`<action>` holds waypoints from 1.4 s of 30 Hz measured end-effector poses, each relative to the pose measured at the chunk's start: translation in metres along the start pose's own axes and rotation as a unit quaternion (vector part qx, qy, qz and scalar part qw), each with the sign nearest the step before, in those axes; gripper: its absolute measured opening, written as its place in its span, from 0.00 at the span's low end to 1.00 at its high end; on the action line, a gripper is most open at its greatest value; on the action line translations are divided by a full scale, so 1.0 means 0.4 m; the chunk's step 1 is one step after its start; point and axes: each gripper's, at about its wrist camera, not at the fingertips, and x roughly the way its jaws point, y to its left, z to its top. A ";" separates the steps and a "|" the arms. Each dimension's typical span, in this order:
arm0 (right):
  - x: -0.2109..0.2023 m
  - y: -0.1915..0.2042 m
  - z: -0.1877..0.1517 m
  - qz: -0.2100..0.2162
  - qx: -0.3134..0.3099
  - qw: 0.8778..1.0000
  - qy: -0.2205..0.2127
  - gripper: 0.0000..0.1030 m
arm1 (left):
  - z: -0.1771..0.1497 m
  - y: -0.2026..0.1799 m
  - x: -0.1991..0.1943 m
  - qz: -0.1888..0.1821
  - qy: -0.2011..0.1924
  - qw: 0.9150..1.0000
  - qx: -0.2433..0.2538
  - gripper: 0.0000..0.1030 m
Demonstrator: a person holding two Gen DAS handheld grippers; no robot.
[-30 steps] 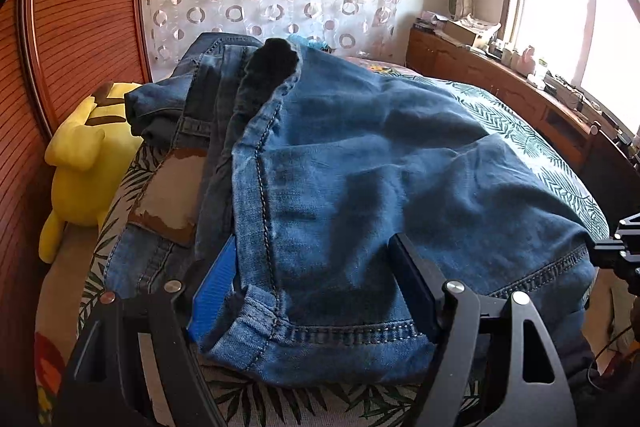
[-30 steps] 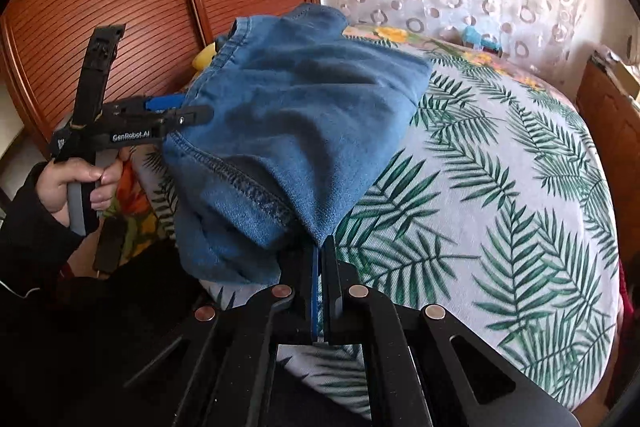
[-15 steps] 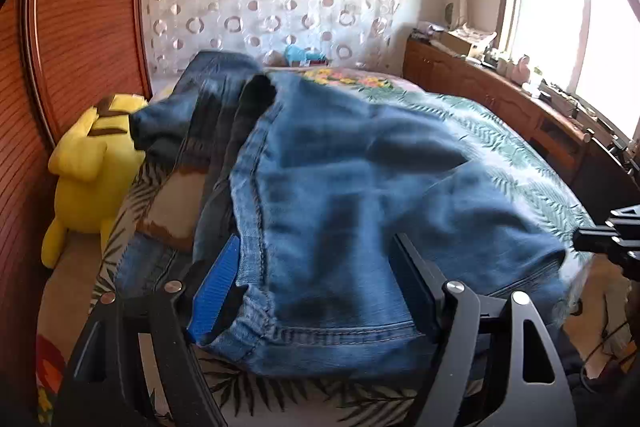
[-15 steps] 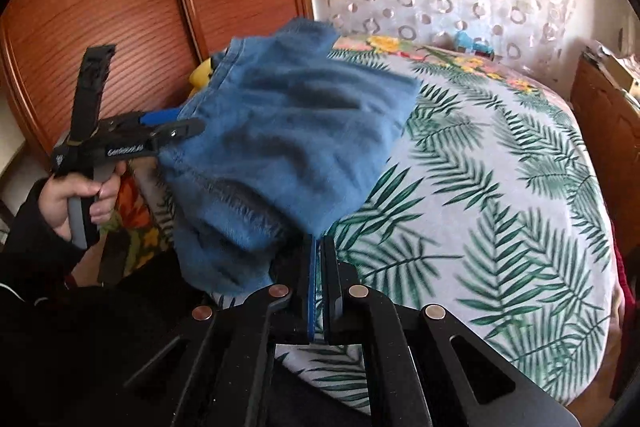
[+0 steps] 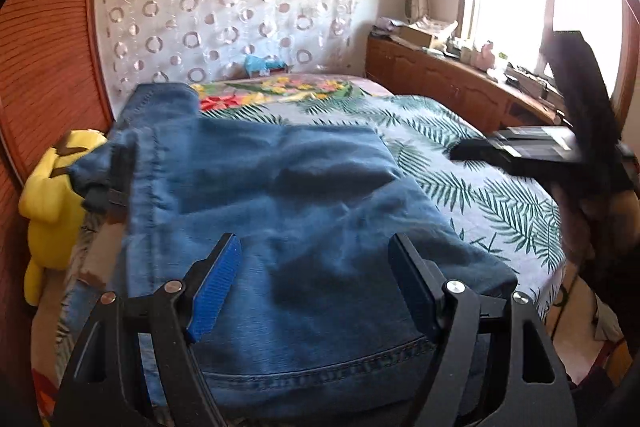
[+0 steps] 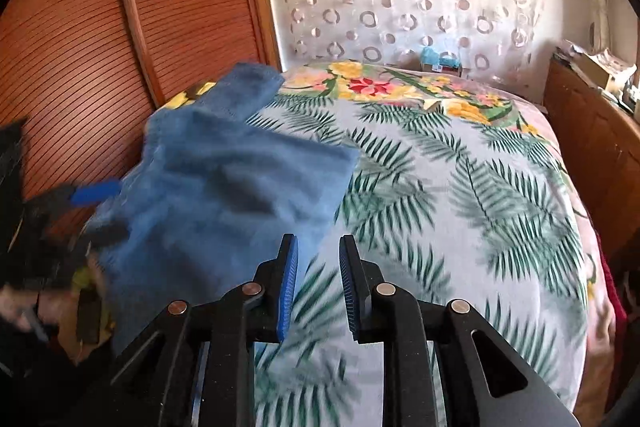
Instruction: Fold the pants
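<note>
The blue jeans (image 5: pixel 280 195) lie folded on the left side of the bed, hem edge nearest me. My left gripper (image 5: pixel 314 267) hovers just over that near edge. Its jaws stand wide open, with denim showing between the fingers but not pressed by the pads. In the right wrist view the jeans (image 6: pixel 224 187) lie left of my right gripper (image 6: pixel 318 255). Its jaws are opening, and between them shows only the bedspread. The right gripper (image 5: pixel 520 151) also shows blurred at the right of the left wrist view. The left gripper (image 6: pixel 92 193) is a blur at the jeans' left edge.
The bed (image 6: pixel 460 187) has a palm-leaf spread and stretches right of the jeans. A yellow plush toy (image 5: pixel 52 203) sits between the bed and the ribbed wooden wardrobe (image 6: pixel 100 27). A wooden cabinet (image 5: pixel 440 83) with clutter runs under the window on the right.
The right gripper went from shut on the jeans' corner to parted and has drawn away to the right. The jeans have settled flatter. The left gripper has backed off and risen.
</note>
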 end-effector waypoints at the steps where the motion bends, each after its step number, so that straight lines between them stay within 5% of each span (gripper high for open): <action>1: 0.028 -0.003 0.016 0.000 0.003 1.000 0.004 0.21 | -0.004 -0.002 0.005 -0.001 0.003 1.000 0.000 0.75; 16: 0.340 -0.059 0.158 0.008 0.078 0.991 0.105 0.21 | -0.055 -0.001 0.057 -0.006 0.039 0.999 -0.009 0.75; 20: 0.357 -0.067 0.180 0.016 0.089 0.990 0.107 0.20 | -0.061 -0.006 0.058 -0.007 0.039 0.999 -0.010 0.75; 23: 0.356 -0.056 0.193 0.030 0.073 0.991 0.103 0.01 | -0.065 -0.007 0.054 -0.008 0.038 0.999 -0.010 0.75; 31: 0.308 -0.017 0.184 0.000 0.023 0.997 0.068 0.00 | -0.067 -0.004 0.055 -0.009 0.038 0.999 -0.011 0.75; 33: 0.317 -0.029 0.177 -0.005 0.033 0.997 0.075 0.09 | -0.068 -0.004 0.055 -0.008 0.038 0.999 -0.010 0.75; 35: 0.327 -0.041 0.171 -0.007 0.042 0.996 0.077 0.48 | -0.066 -0.001 0.058 -0.008 0.038 0.999 -0.010 0.75; 36: 0.336 -0.050 0.169 -0.002 0.051 0.996 0.076 0.56 | -0.065 0.001 0.059 -0.008 0.038 0.999 -0.010 0.75; 42: 0.378 -0.078 0.162 0.021 0.094 0.990 0.101 0.58 | -0.072 -0.005 0.065 -0.004 0.039 0.999 -0.003 0.75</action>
